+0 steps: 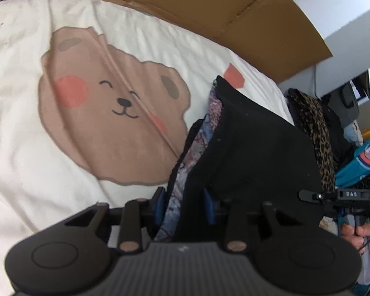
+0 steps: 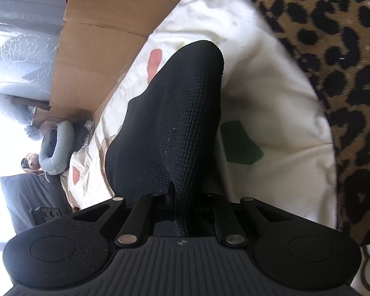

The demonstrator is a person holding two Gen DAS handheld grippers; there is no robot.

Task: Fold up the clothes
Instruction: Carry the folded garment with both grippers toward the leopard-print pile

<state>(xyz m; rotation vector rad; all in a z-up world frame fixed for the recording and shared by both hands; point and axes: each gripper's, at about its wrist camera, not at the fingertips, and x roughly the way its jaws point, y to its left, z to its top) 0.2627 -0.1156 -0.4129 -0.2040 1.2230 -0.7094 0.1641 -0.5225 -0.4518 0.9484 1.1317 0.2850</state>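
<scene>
A black knit garment [image 1: 254, 148] with a purple patterned layer [image 1: 185, 170] on its left edge hangs lifted over the white bear-print sheet [image 1: 24, 123]. My left gripper [image 1: 185, 204] is shut on its near edge, both layers bunched between the blue pads [image 1: 160, 203]. In the right wrist view the same black garment [image 2: 170, 123] runs up from my right gripper [image 2: 185, 202], which is shut on it. The right gripper [image 1: 308, 194] also shows at the right edge of the left wrist view, with a hand [image 1: 357, 236] below it.
A leopard-print garment [image 2: 333, 61] lies on the sheet [image 2: 271, 98] to the right of the black one, also seen as the leopard cloth [image 1: 315, 128]. A cardboard sheet [image 1: 209, 7] stands along the far edge. A grey ring cushion [image 2: 56, 145] lies far left.
</scene>
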